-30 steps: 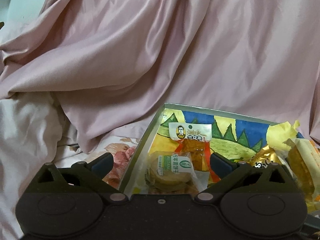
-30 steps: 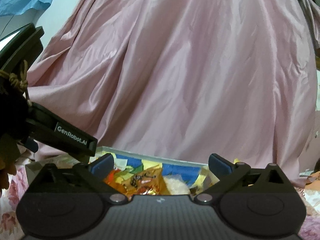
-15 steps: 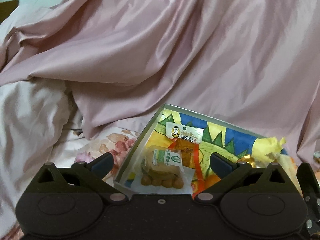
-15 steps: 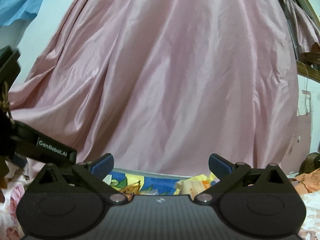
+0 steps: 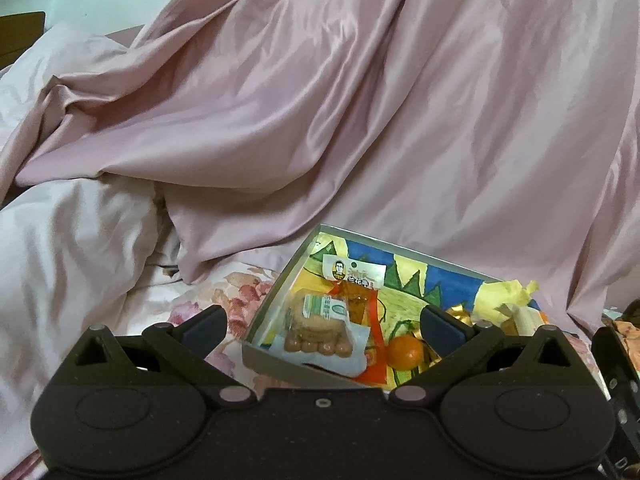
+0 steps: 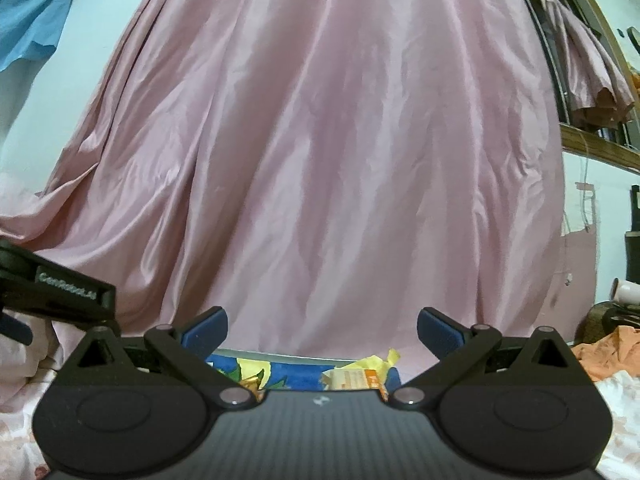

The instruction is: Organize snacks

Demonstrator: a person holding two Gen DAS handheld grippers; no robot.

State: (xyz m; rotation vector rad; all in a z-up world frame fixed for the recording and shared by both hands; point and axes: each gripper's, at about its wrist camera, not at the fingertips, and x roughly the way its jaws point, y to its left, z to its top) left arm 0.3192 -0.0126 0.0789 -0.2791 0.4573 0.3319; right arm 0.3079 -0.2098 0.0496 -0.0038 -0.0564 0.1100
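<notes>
A shallow box [image 5: 262, 354] with a painted blue, yellow and green bottom lies on the bed and holds snacks: a clear pack of round biscuits [image 5: 320, 326], a white-labelled packet [image 5: 354, 274], a small orange [image 5: 405, 352], gold wrappers [image 5: 460, 314] and yellow wrappers [image 5: 506, 294]. My left gripper [image 5: 324, 326] is open and empty, raised in front of the box. My right gripper [image 6: 322, 332] is open and empty, above the box's far part [image 6: 296, 370], where yellow and orange wrappers [image 6: 360, 374] show. The left gripper's body [image 6: 60, 284] shows at the left of the right wrist view.
A big pink satin cloth [image 5: 360, 120] hangs behind the box. A white quilt [image 5: 72, 248] and flowered sheet [image 5: 244, 296] lie to the left. Orange cloth [image 6: 604, 348] lies to the right. A wooden window frame [image 6: 592, 136] is at upper right.
Both grippers have pulled back and up from the box. The box looks smaller and lower in both views, and its near corner now shows. Both stayed open and empty.
</notes>
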